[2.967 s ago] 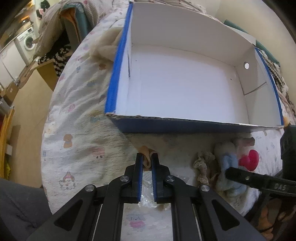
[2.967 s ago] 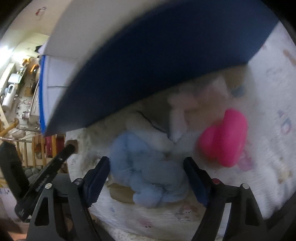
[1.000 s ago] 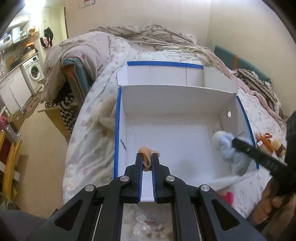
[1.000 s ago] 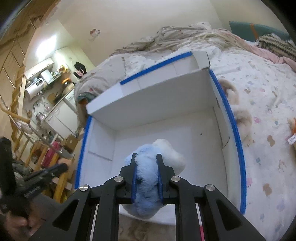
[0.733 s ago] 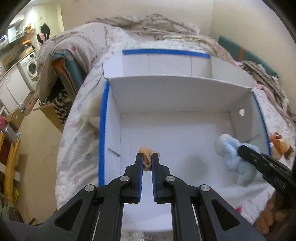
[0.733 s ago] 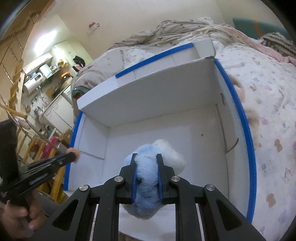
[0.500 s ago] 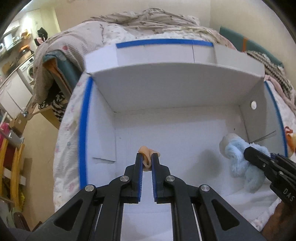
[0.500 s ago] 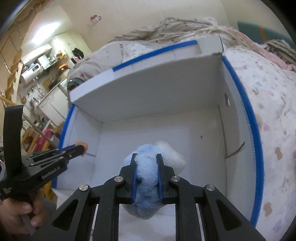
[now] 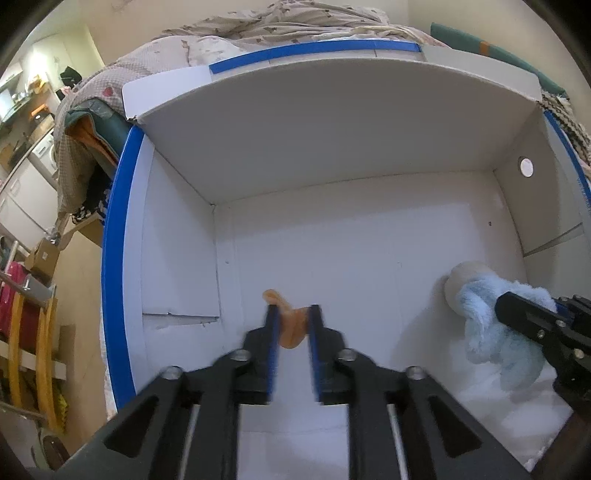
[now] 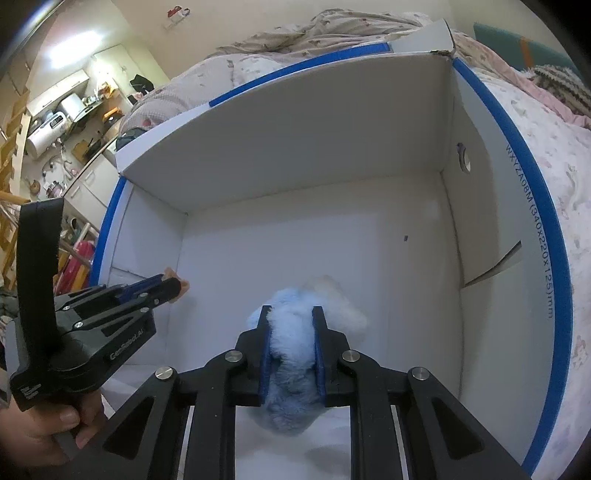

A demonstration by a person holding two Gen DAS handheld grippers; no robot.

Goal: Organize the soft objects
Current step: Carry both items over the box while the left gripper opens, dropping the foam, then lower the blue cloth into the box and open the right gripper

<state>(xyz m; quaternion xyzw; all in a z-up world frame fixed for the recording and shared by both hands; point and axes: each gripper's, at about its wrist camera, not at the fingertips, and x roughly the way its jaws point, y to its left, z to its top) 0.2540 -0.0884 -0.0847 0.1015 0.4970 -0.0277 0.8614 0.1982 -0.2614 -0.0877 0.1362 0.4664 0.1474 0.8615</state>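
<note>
A white cardboard box (image 9: 369, 155) with blue-taped rims lies open on a bed; it also shows in the right wrist view (image 10: 295, 155). My left gripper (image 9: 292, 314) is inside the box, its jaws a little apart with a small tan soft toy (image 9: 290, 330) between them; the toy's tip also shows in the right wrist view (image 10: 177, 285). My right gripper (image 10: 290, 314) is shut on a light blue and cream plush toy (image 10: 291, 332), held low over the box's right side. The plush also shows in the left wrist view (image 9: 495, 325).
The bed has a white patterned sheet (image 10: 546, 155) and a rumpled beige quilt (image 9: 295, 26) behind the box. A kitchen area with appliances (image 10: 55, 118) lies to the left. A yellow wooden rack (image 9: 22, 354) stands on the floor at left.
Both grippers have moved from above the bed down into the box. The left jaws have parted slightly around the tan toy. The right gripper picked up the blue plush earlier and still holds it.
</note>
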